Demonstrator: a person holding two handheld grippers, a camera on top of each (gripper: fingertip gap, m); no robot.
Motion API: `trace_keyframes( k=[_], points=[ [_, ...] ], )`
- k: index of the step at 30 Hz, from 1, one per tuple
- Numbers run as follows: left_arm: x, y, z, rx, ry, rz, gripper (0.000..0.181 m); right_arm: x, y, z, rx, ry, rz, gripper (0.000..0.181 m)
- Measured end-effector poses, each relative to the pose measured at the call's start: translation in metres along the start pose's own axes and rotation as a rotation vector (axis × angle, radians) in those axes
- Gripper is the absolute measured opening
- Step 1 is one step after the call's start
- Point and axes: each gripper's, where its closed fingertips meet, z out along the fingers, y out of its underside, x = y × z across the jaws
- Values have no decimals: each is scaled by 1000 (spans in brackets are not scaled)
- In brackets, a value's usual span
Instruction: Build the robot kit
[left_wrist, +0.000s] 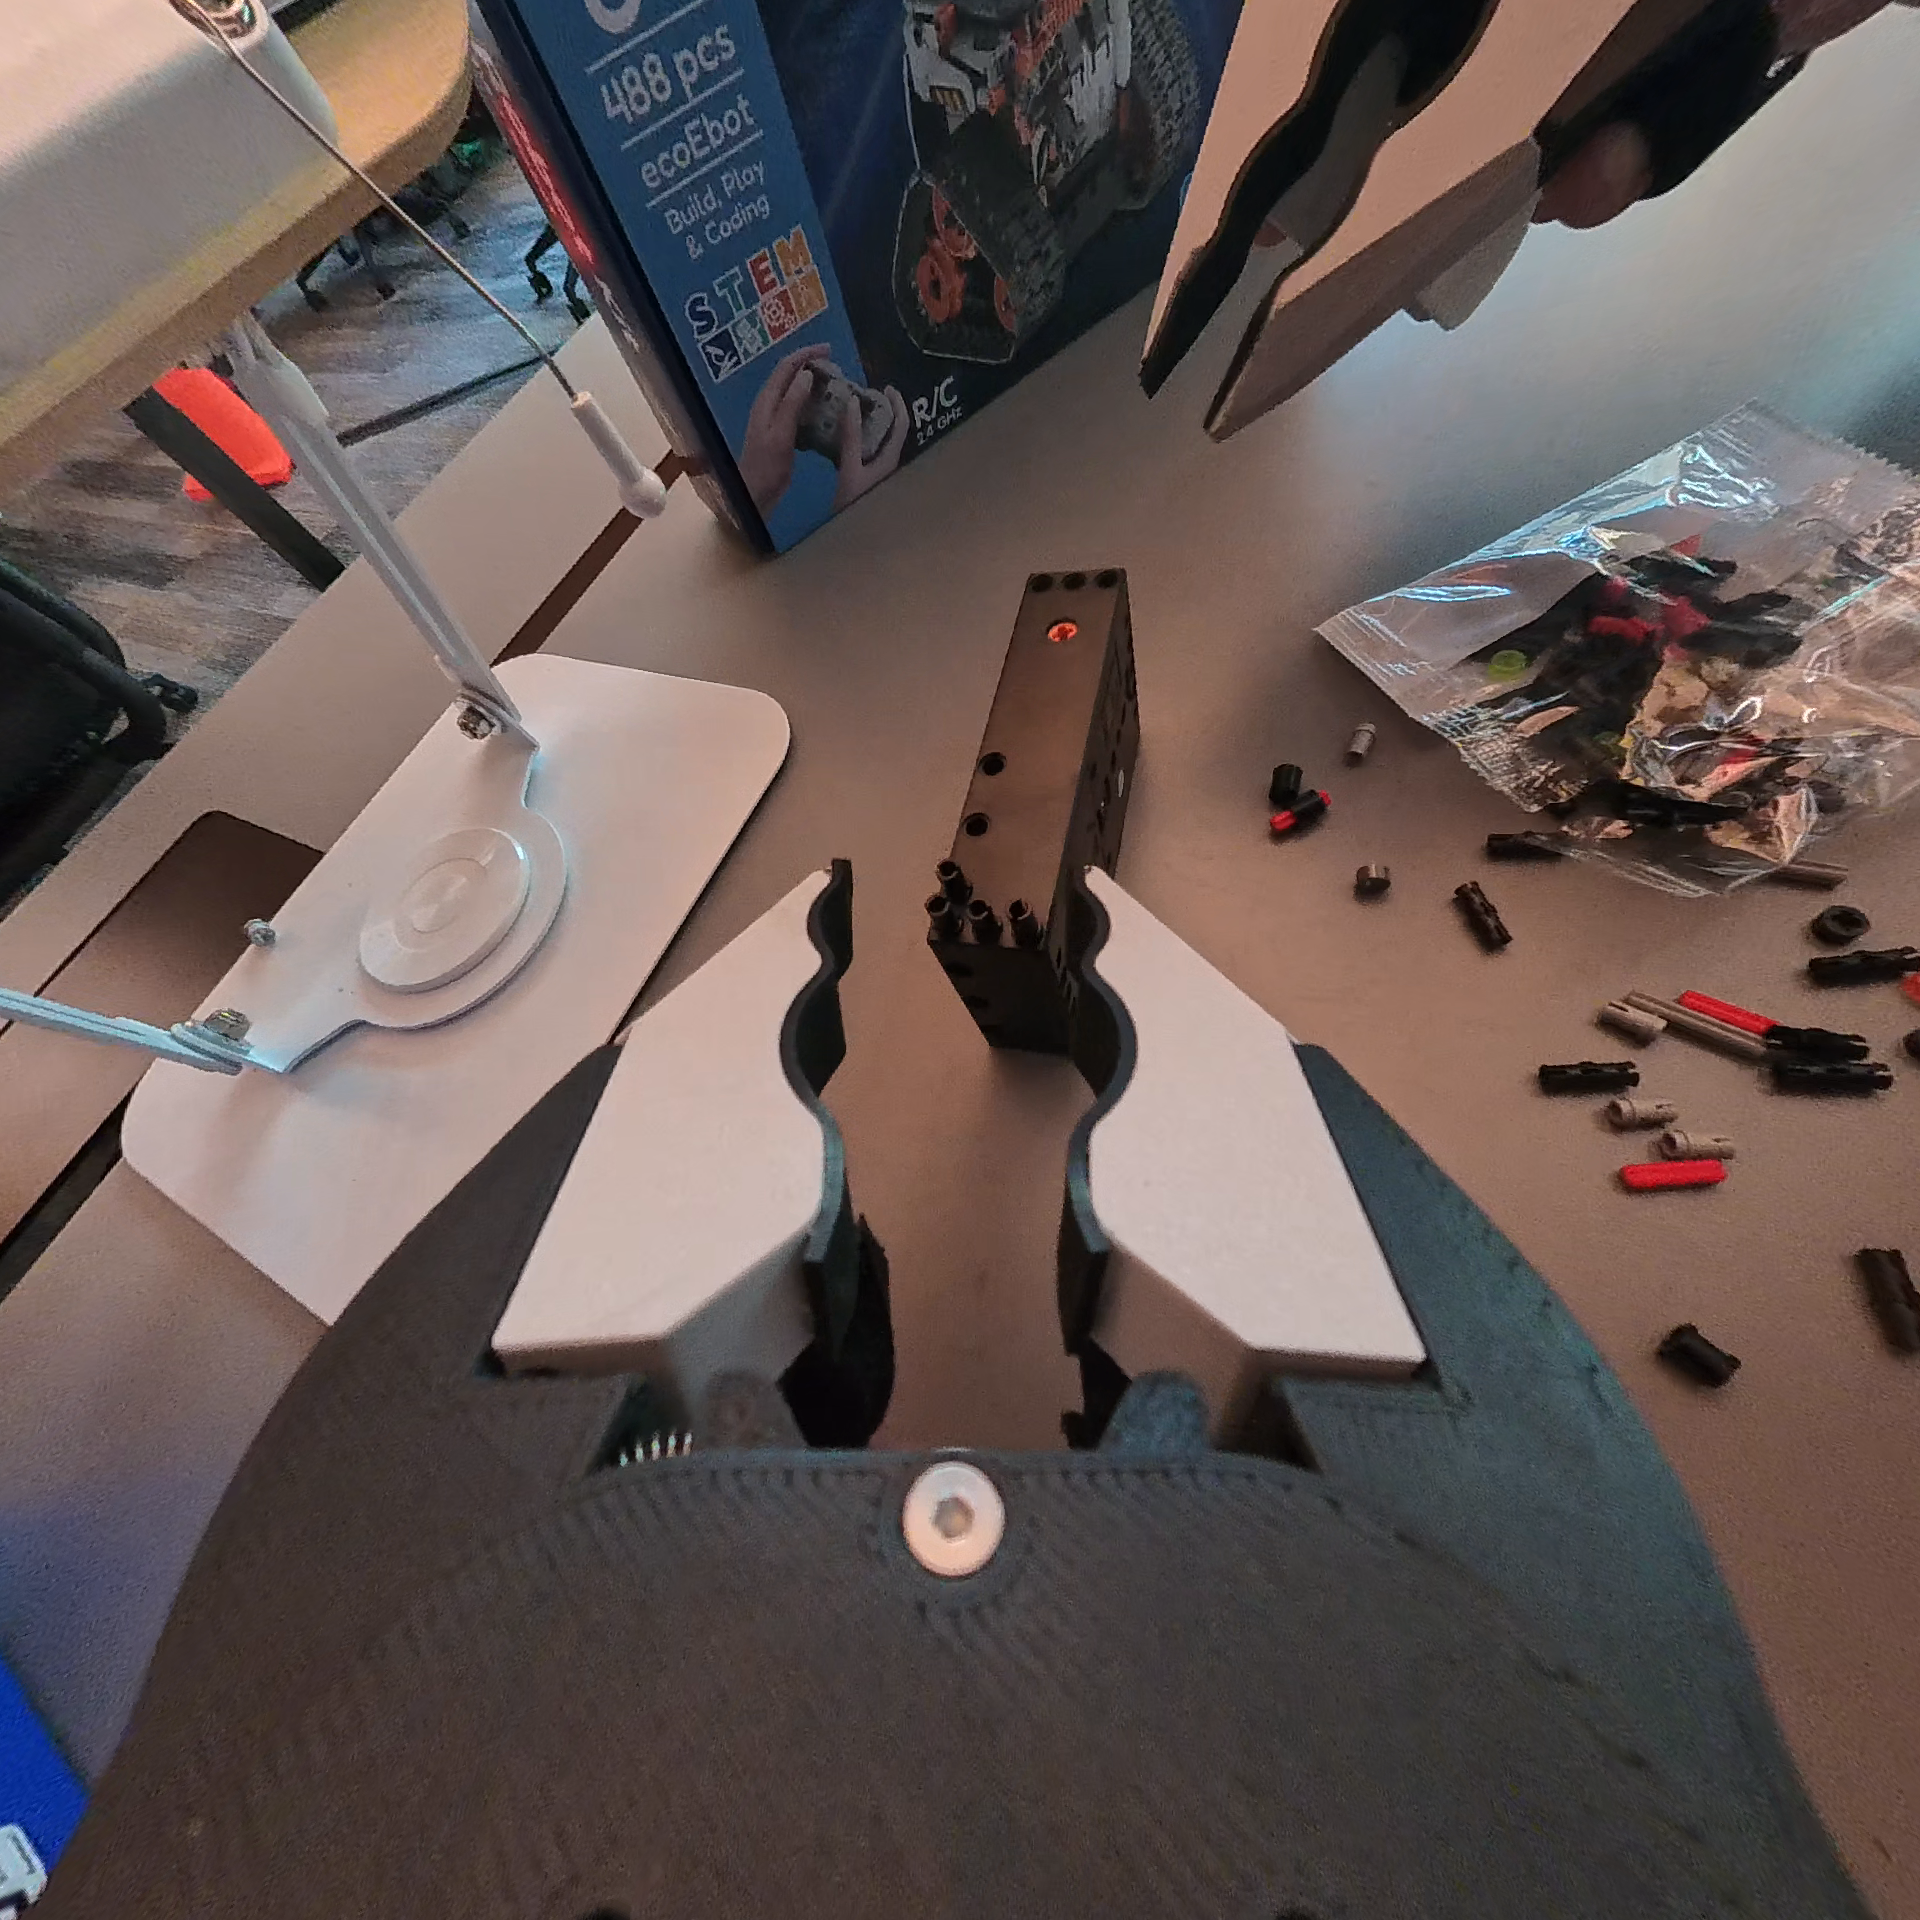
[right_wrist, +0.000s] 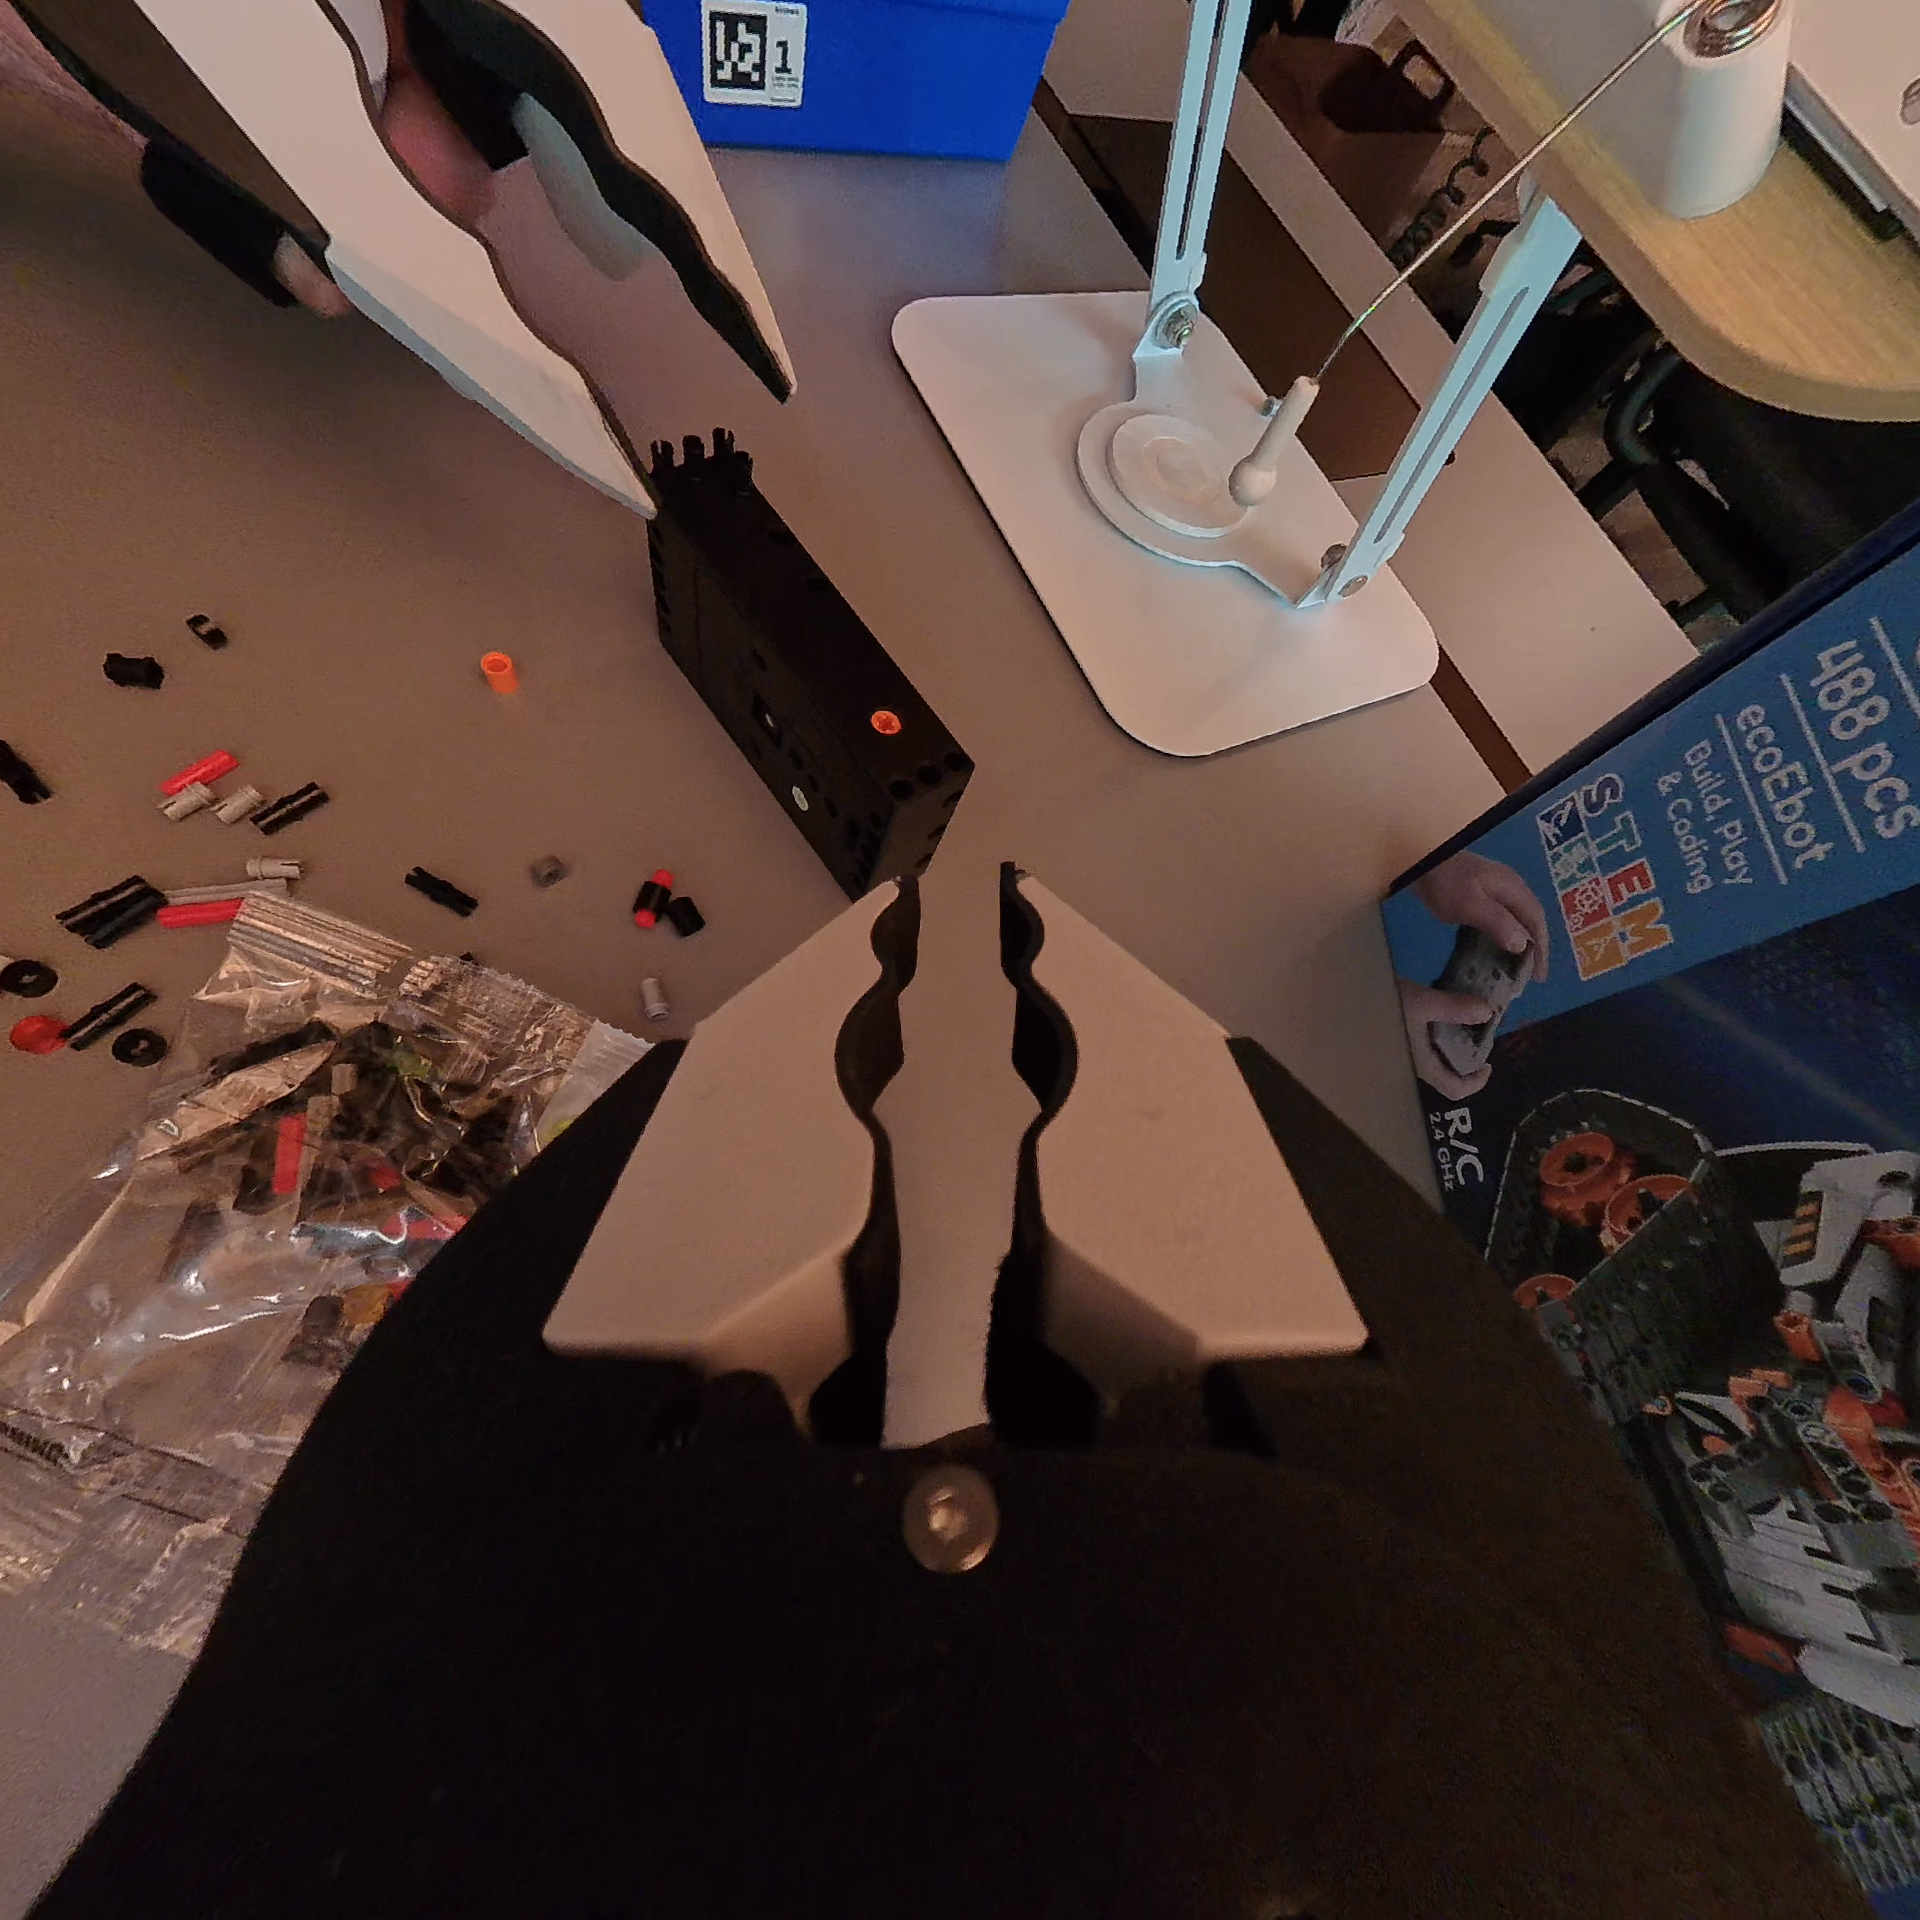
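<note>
A long black block (left_wrist: 1049, 790) with holes, an orange dot and several black pins on its near end lies on the grey table (left_wrist: 935, 1195). My left gripper (left_wrist: 964, 881) is open around the pinned end. Its right finger (left_wrist: 1174, 1060) is against the block's side, and its left finger stands apart from the block. The right wrist view shows the same block (right_wrist: 790, 686) with the left gripper (right_wrist: 717, 452) over its far end. My right gripper (right_wrist: 958, 879) is empty, its jaws a narrow gap apart, just short of the block's near end. It also shows at top right in the left wrist view (left_wrist: 1187, 403).
Small black, red and grey pins (left_wrist: 1714, 1039) lie scattered right of the block, beside a clear bag of parts (left_wrist: 1683, 707). A blue toy box (left_wrist: 831, 260) stands behind. A white stand base (left_wrist: 468, 935) sits on the left. A blue bin (right_wrist: 862, 73) stands farther back. The grippers' ends are close to 12 cm from one another.
</note>
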Motion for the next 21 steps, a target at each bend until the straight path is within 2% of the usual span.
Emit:
trace_keyframes(
  k=[13,21],
  points=[
    [-9,1,-8,1,-6,-25,43,8,2,-4,1,12,20,21],
    [-1,-7,-14,19,19,25,40,-21,27,-24,-136,-192,-7,26]
  ],
)
